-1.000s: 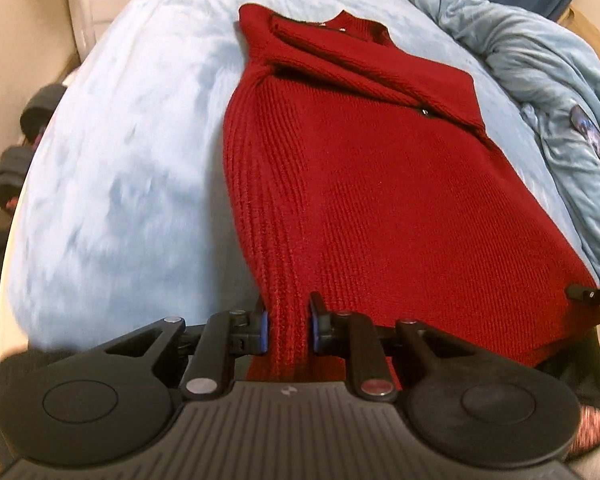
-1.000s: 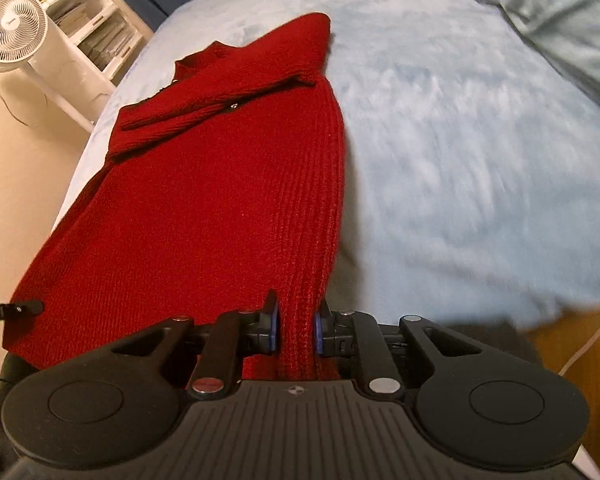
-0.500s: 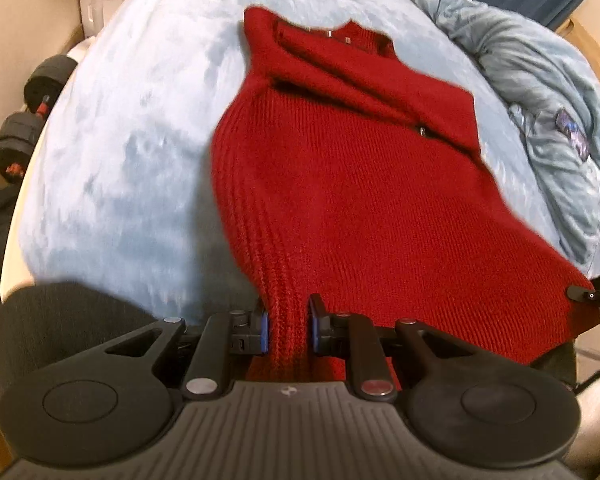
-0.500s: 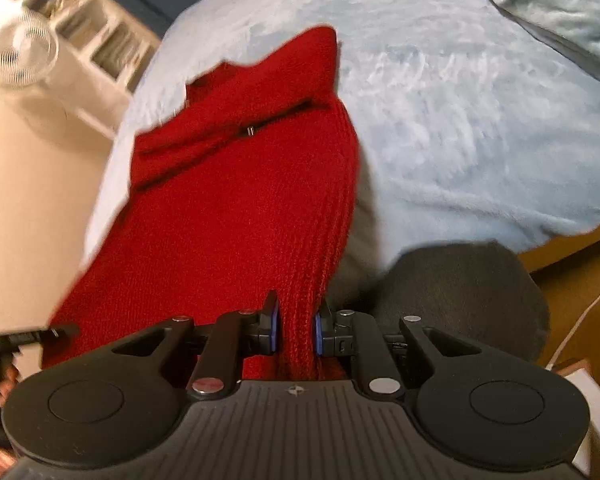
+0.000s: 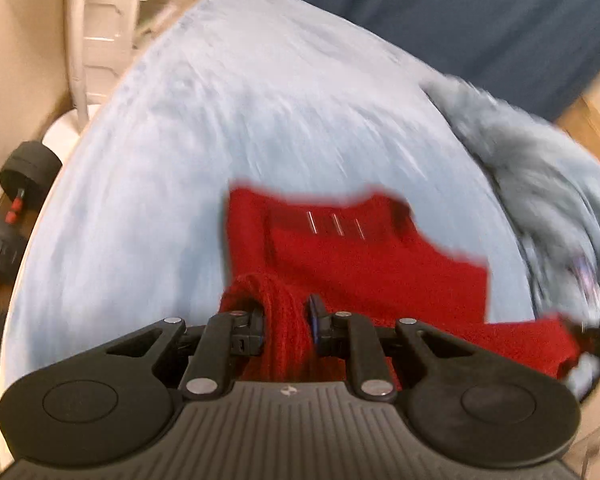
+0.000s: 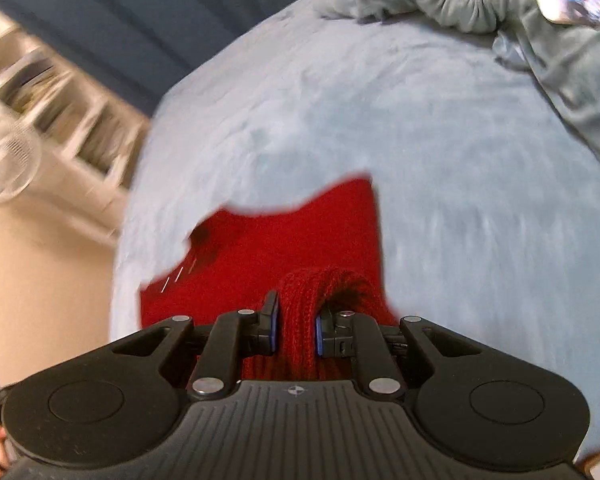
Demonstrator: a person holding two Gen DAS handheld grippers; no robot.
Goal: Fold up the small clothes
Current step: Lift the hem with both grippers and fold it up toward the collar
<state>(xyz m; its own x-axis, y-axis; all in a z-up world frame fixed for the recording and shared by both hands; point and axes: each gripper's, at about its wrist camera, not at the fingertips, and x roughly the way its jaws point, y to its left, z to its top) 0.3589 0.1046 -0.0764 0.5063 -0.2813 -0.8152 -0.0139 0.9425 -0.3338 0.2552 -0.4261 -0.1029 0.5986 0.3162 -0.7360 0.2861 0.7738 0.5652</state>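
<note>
Nearest each camera, a bunched hem of a red knit sweater sits between black fingers. The left gripper grips it while its jaws are opening; the right gripper stays clenched on its own bunch. Beyond, the sweater lies on a pale blue bed cover, apparently doubled over, though blur obscures this. Farther off, a grey-blue garment lies crumpled.

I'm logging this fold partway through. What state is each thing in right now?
Red sweater: sleeves folded across the chest, hem lifted and carried toward the collar.
Left gripper: jaws opening, sweater edge bunched between them.
Right gripper: shut on the sweater's other hem corner.
Blue blanket: spread flat under the sweater.
Grey garment: crumpled in a heap, unfolded.
</note>
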